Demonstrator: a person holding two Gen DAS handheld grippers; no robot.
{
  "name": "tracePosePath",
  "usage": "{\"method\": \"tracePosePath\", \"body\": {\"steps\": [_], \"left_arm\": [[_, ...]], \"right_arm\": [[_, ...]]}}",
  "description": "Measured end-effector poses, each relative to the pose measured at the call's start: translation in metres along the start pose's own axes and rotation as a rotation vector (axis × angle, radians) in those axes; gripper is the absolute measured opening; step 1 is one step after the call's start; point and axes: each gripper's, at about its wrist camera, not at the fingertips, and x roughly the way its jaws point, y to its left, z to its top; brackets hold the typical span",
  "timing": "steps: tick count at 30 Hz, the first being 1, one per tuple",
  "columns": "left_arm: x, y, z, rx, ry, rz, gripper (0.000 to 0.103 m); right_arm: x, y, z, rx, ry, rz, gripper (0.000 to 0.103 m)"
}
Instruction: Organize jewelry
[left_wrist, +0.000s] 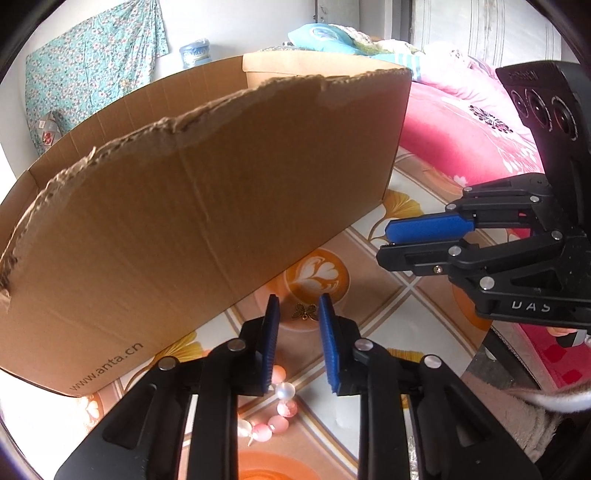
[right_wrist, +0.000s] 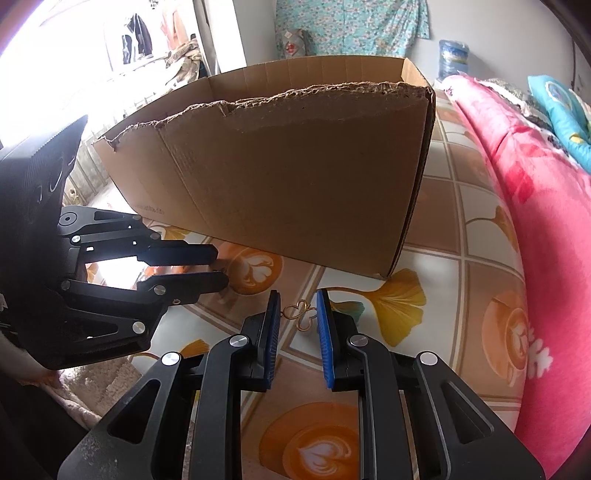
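Lying on the patterned tablecloth (right_wrist: 461, 229) are three jewelry pieces, one butterfly charm (left_wrist: 305, 312), one gold clover charm (right_wrist: 300, 314), one bead bracelet (left_wrist: 275, 415), beside one cardboard box (right_wrist: 295, 173).

Bronze butterfly charm (left_wrist: 305, 312), gold clover charm (right_wrist: 300, 314), pink-and-pearl bead bracelet (left_wrist: 275, 413) lie flat.

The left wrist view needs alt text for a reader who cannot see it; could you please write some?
The left gripper has its jaws open around a small bronze butterfly charm on a patterned tablecloth. A torn cardboard box stands behind, pink and white beads lie underneath, and the right gripper is alongside.
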Motion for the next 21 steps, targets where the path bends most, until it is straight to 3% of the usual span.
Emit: {"method": "tracePosePath", "body": {"steps": [2,16,17,21], "left_arm": [[0.000,-0.002,0.000,0.010,-0.002,0.005,0.012],[-0.010,0.002,-0.002,-0.003,-0.013,0.001,0.012],[-0.012,0.003,-0.002,-0.004,-0.014,0.000,0.003],[-0.019,0.007,-0.004,-0.015,-0.025,-0.008,0.002]], "right_arm": [[0.000,-0.001,-0.001,0.004,-0.002,0.002,0.018],[-0.010,-0.001,0.000,0.010,-0.015,0.004,0.018],[-0.011,0.000,0.000,0.010,-0.017,0.004,0.018],[-0.017,0.000,-0.001,0.009,-0.025,0.001,0.018]]}}
